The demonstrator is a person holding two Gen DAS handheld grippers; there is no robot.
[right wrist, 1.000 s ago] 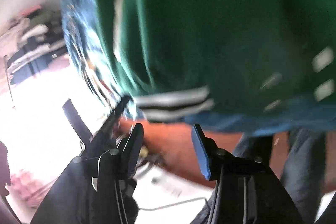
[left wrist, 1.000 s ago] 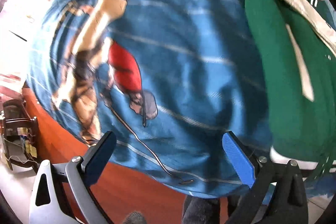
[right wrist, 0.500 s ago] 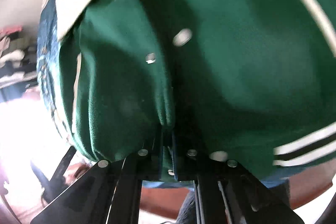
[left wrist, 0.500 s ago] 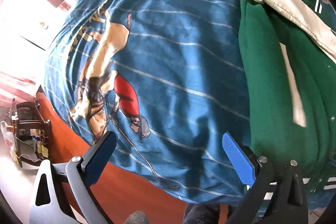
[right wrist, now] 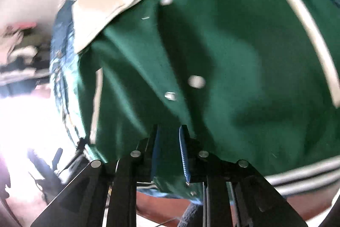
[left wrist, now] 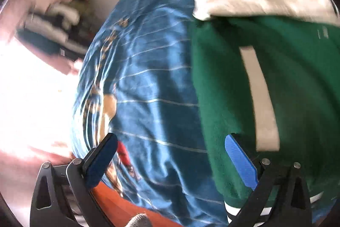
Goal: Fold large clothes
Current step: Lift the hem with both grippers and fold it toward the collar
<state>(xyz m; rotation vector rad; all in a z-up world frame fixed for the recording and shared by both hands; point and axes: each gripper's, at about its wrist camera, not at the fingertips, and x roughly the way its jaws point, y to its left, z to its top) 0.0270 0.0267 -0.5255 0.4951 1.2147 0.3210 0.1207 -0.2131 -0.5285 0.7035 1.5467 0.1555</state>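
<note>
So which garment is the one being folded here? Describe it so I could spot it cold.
Start from the big blue printed cloth spread over the table. On its right side lies the green jacket. No other cloth here is green with cream sleeves, pale snap buttons and a striped hem.

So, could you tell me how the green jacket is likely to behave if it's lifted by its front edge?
The green jacket looks thick and fleecy, so probably floppy yet fairly heavy; it already drapes in deep folds. With cloth between the opening jaws of the right tool, it may slip out. It could also drag the blue cloth beneath.
</note>
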